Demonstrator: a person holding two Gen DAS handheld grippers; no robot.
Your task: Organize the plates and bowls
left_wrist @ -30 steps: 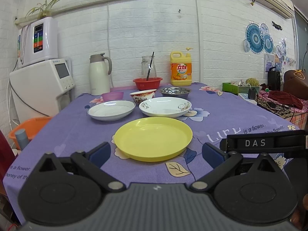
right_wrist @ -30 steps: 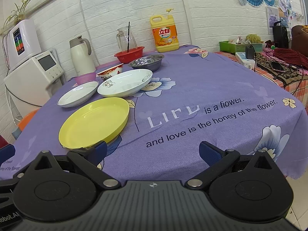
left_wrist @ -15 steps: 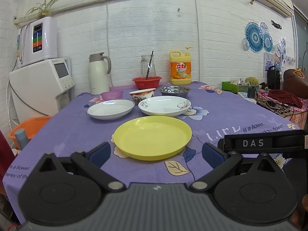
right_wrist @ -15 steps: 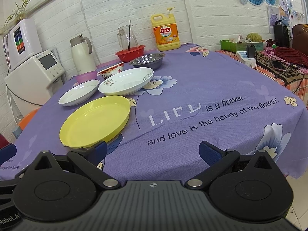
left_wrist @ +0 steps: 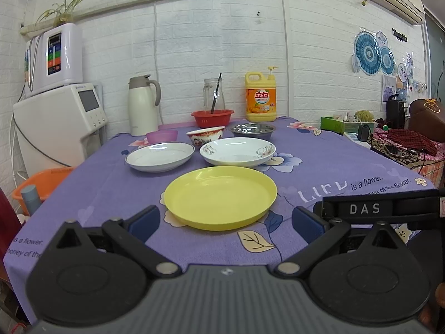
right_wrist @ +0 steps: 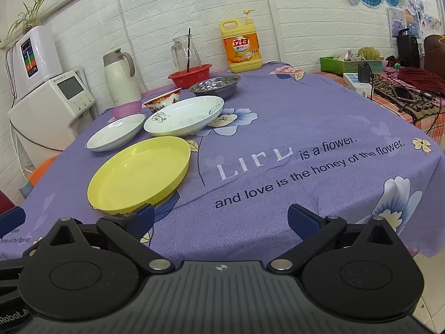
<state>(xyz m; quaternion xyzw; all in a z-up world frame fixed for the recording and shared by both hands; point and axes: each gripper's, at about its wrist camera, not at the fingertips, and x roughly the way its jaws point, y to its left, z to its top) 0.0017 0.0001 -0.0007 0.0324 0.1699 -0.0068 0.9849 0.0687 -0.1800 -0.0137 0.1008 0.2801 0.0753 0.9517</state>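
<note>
With both the left claw (left_wrist: 225, 220) and the right claw (right_wrist: 221, 220) spread wide and empty at the near edge of the tabletop (right_wrist: 306, 117), the yellow plate (left_wrist: 219, 196) lying there could probably slide off if nudged.

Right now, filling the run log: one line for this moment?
left tool: open | right tool: open | yellow plate: on table, untouched

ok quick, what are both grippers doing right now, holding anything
Left gripper: open, holding nothing, just short of the yellow plate.
Right gripper: open, holding nothing, over the purple tablecloth.
</note>
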